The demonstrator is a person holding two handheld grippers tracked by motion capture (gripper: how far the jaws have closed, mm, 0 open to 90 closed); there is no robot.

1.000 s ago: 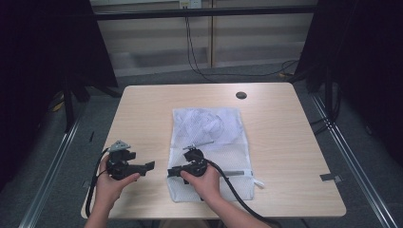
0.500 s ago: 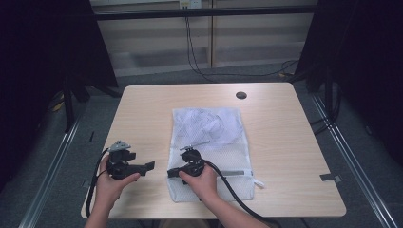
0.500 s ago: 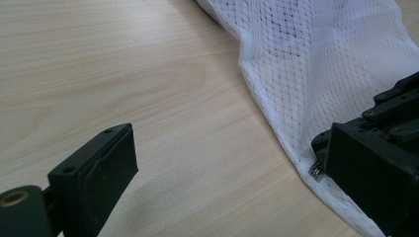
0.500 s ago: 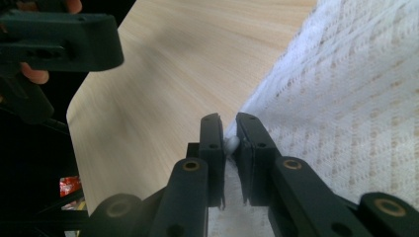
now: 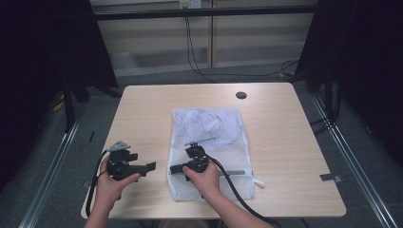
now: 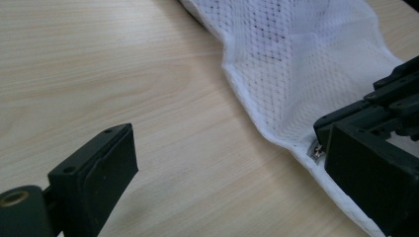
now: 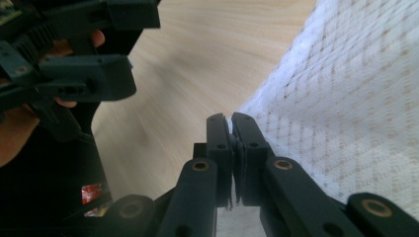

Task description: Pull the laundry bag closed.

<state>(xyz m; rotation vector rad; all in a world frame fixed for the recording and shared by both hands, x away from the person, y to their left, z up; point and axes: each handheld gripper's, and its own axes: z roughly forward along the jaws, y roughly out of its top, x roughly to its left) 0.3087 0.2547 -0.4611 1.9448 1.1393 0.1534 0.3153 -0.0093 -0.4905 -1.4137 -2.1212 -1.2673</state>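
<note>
A white mesh laundry bag with pale garments inside lies flat in the middle of the table. My right gripper rests on the bag's near left edge. Its jaws have just been closing and now stand shut on the small metal zipper pull at the bag's hem. My left gripper hovers open just left of the bag, pointing at the right gripper. Bare wood and the hem lie between its jaws. From the right gripper view, the left gripper and a hand are close at the upper left.
The light wooden table has a round cable hole near its far edge. A thick black cable trails from the right gripper toward the near edge. Dark curtains stand on both sides, and floor rails run along the table.
</note>
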